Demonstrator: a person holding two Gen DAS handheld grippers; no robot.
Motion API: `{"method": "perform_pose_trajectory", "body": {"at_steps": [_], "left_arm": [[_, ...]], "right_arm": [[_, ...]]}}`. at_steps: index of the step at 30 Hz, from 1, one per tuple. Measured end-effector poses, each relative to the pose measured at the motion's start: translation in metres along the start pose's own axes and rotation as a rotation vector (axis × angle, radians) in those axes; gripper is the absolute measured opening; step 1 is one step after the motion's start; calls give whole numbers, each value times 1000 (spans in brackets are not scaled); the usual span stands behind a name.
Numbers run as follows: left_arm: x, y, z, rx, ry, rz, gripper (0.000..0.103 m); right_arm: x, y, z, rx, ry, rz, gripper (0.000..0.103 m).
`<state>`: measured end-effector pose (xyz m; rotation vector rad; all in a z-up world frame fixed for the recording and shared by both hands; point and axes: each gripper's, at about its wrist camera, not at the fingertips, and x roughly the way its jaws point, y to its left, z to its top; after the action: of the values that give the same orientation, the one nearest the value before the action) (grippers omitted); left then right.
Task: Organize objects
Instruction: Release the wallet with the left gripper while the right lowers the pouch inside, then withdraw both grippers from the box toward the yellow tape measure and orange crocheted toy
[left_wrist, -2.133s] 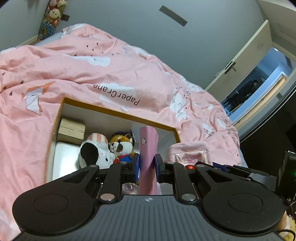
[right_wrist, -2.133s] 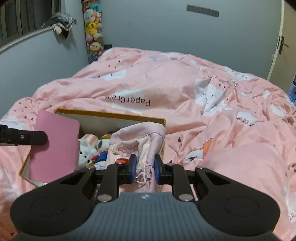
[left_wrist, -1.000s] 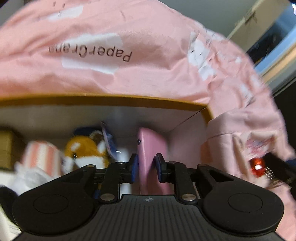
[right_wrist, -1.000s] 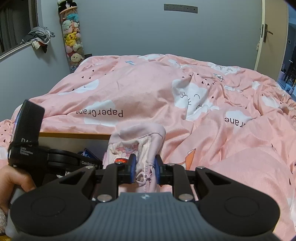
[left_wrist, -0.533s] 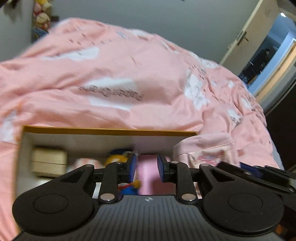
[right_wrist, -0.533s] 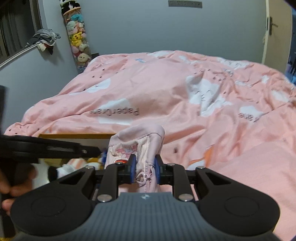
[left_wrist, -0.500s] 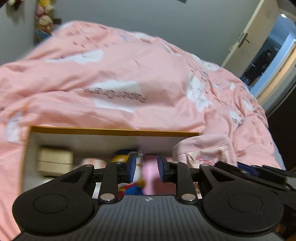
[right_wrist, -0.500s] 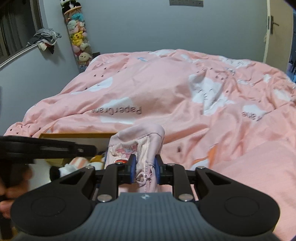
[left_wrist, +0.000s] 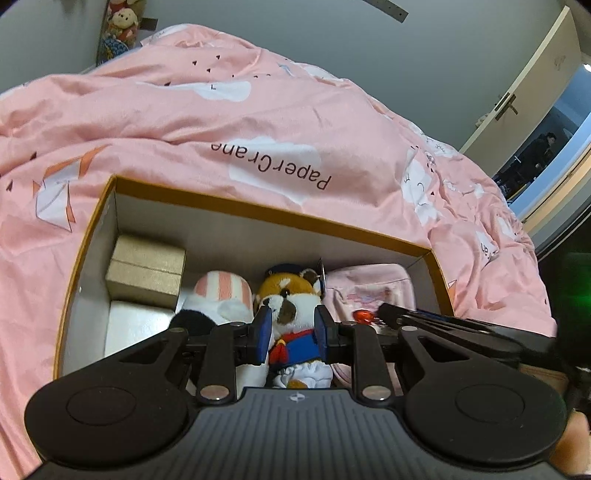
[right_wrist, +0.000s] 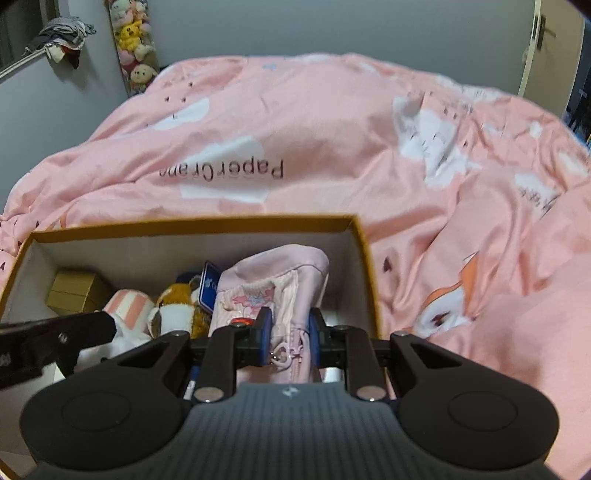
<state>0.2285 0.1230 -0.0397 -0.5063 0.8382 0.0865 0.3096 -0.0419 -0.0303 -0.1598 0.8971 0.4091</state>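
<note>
An open cardboard box (left_wrist: 266, 214) with a tan rim lies on the pink bed; it also shows in the right wrist view (right_wrist: 207, 223). Inside are a kraft gift box (left_wrist: 146, 271), a pink-striped plush (left_wrist: 221, 293), a fox plush (left_wrist: 291, 306) and a pink pouch (left_wrist: 369, 291). My left gripper (left_wrist: 290, 336) is open and empty above the fox plush. My right gripper (right_wrist: 288, 332) is shut on the pink pouch (right_wrist: 280, 288) and holds it inside the box's right end. The pink notebook is not visible.
The pink quilt (left_wrist: 258, 110) surrounds the box on all sides. A column of plush toys (right_wrist: 135, 44) hangs at the far wall. A door (left_wrist: 517, 92) stands at the right. A white block (left_wrist: 133, 325) lies in the box's left corner.
My left gripper has let go of the pink notebook, opened and pulled back above the box. My right gripper has lowered the pink pouch into the box's right end.
</note>
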Motion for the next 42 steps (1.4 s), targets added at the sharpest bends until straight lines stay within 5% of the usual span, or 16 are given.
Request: {"method": "perform_pose_trajectory", "body": {"at_steps": [11,15,24,32,42], "left_arm": [[3,-1,-6,27,16,8,27],[-1,-7,-9,71,20,59,27],[-60,-41,-27,199,-91,-30,27],[-95,-64,-87,340,-18,-127,27],[-73,-65,-147,441,121,-68,27]], "right_arm": [[20,14,3,-210,36,-87,26],[13,14,4,-254,3,-110,40],[-63,-1,-8,-231,-106,-20,43],[-139,-30,-90,-175,-113,96,36],[-125,-47,-183,-121,87,119,35]]}}
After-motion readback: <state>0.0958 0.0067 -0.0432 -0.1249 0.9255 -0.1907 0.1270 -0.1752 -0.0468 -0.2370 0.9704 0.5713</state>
